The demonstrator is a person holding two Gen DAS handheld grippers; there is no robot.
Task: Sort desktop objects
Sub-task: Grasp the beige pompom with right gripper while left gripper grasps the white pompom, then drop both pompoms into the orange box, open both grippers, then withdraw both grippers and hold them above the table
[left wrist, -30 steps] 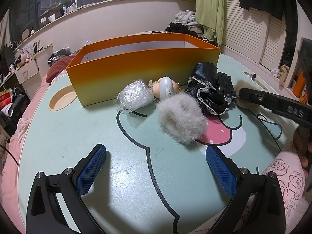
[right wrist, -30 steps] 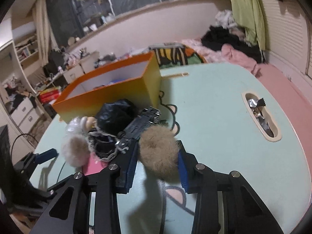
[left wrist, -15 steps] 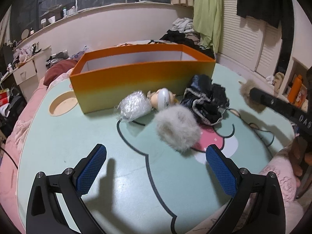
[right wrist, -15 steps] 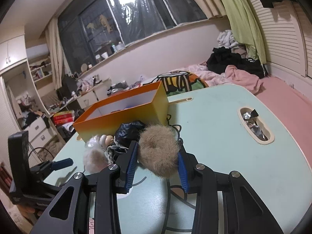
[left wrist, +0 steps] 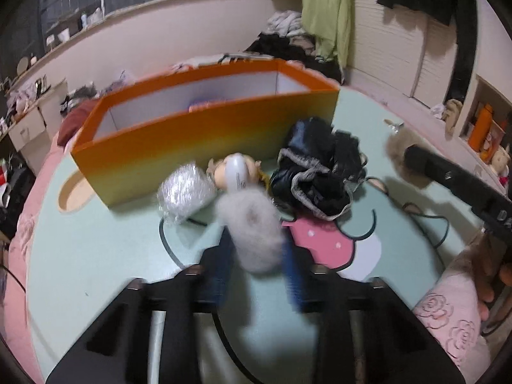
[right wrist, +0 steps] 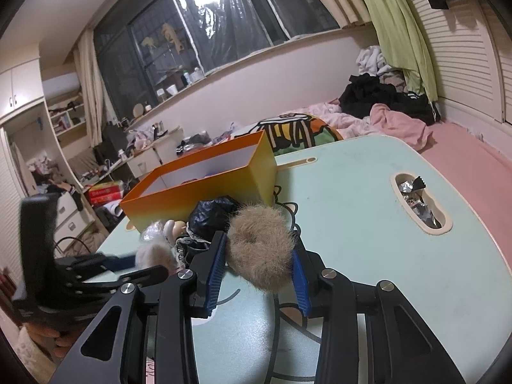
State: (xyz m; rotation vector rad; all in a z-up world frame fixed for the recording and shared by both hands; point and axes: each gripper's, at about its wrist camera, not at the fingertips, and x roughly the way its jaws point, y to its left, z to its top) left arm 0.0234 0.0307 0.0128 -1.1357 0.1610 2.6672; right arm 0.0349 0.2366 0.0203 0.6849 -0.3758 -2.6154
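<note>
Holding one fluffy scrunchie per hand: your left gripper (left wrist: pixel 256 265) fingers just closed on grey scrunchie (left wrist: pixel 252 233), right gripper (right wrist: pixel 257 275) fingers clamp tan scrunchie (right wrist: pixel 260 249) above desk (right wrist: pixel 368 224), likely paired for orange box (left wrist: pixel 204 140).

A lived-in bedroom: bed (right wrist: pixel 464 147), heaped clothes (right wrist: pixel 380 96), wardrobe doors (left wrist: pixel 393 41).

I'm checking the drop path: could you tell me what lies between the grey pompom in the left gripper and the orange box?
In the left wrist view, a doll's head lies between the grey pompom and the orange box.
</note>
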